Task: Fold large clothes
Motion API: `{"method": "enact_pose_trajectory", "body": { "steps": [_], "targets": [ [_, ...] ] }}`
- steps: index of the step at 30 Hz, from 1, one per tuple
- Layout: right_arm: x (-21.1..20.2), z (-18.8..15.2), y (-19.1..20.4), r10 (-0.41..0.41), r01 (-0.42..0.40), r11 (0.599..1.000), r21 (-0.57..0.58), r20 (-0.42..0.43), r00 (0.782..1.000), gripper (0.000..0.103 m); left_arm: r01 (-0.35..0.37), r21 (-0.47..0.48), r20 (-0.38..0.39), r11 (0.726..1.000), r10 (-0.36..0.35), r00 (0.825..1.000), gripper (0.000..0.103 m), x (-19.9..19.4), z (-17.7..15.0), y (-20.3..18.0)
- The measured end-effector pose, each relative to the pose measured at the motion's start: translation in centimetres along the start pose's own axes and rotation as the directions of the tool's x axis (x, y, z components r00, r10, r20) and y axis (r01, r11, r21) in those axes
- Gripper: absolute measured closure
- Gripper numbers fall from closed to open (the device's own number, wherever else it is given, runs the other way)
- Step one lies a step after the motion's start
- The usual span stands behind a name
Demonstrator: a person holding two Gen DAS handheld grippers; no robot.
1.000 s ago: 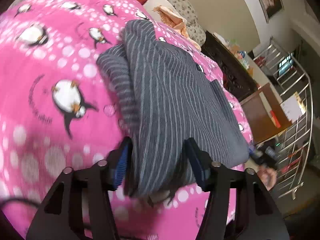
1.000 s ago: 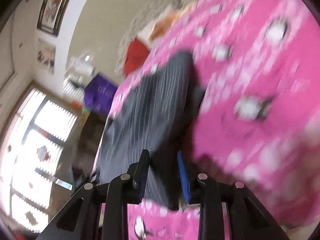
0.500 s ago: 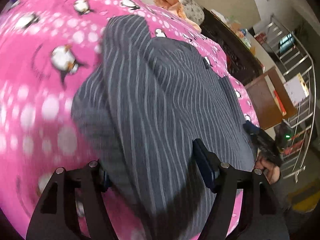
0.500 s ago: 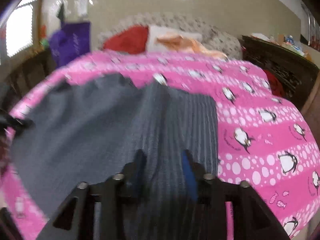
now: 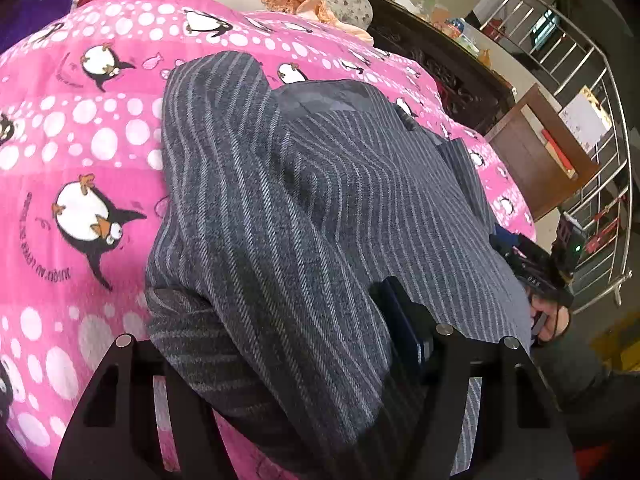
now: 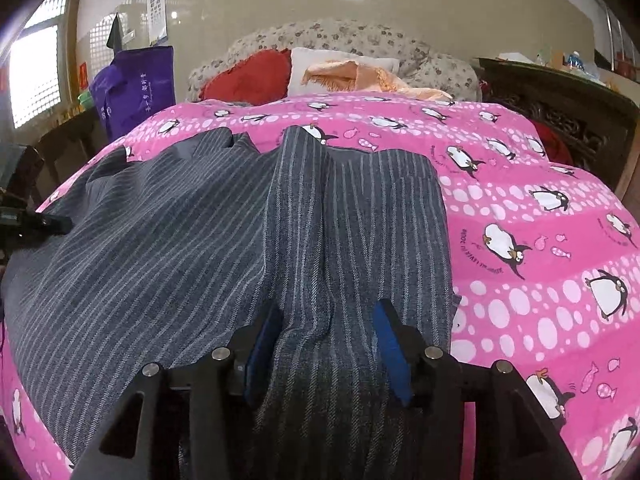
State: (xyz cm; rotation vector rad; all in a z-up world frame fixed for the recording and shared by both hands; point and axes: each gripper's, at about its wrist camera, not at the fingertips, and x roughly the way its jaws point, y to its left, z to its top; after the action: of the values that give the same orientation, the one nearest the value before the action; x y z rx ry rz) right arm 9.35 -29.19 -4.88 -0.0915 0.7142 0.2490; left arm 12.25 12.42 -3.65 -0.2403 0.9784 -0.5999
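1. Lettering curves beside the penguins on the pink penguin-print quilt (image 6: 540, 184); it is too small to read.
2. The purple fabric bag (image 6: 136, 88) bears pale characters, also unreadable.
3. The dark grey pinstriped wool garment (image 5: 320, 200) lies folded across the quilt.
4. Left gripper (image 5: 280, 320): jaws fairly wide, just narrowing, a thick fold bunched between them.
5. Right gripper (image 6: 326, 344): jaws partly apart, just widening, the garment's folded ridge between the blue pads.

We see a pink penguin quilt (image 6: 520, 184), a red pillow (image 6: 250, 76) at its far end, and a purple bag (image 6: 136, 88) far left.
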Motion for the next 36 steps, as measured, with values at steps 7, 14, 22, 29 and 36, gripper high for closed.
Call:
{"method": "enact_pose_trajectory", "body": {
  "steps": [7,14,22,29,36],
  "targets": [
    [0.2,0.2,0.1,0.014,-0.014,1.000,0.014,0.003,1.000,0.053,-0.048,0.131,-0.003,0.990,0.049,0.999,0.081,0.2,-0.4,-2.1],
    [0.1,0.3,0.1,0.033,-0.033,0.999,0.026,0.005,0.999,0.049,-0.064,0.096,0.005,0.993,0.064,0.998,0.064,0.8,-0.3,-1.9],
    [-4.2,0.9,-1.5,-0.039,0.039,0.999,-0.001,0.071,0.997,0.032,-0.038,0.076,0.091,0.996,0.031,0.995,0.088,-2.7,0.3,-5.4],
    [-5.5,-0.9,-8.5,-0.256,0.257,0.966,-0.024,0.037,0.966,0.025,0.160,-0.009,0.127,0.987,-0.158,0.979,0.088,-3.0,2.9,-12.7],
    [-4.4,-6.2,-11.5,-0.285,0.284,0.959,0.021,0.056,0.957,0.024,0.054,-0.203,0.036,0.978,-0.048,0.998,0.088,5.8,9.2,-21.0]
  ]
}}
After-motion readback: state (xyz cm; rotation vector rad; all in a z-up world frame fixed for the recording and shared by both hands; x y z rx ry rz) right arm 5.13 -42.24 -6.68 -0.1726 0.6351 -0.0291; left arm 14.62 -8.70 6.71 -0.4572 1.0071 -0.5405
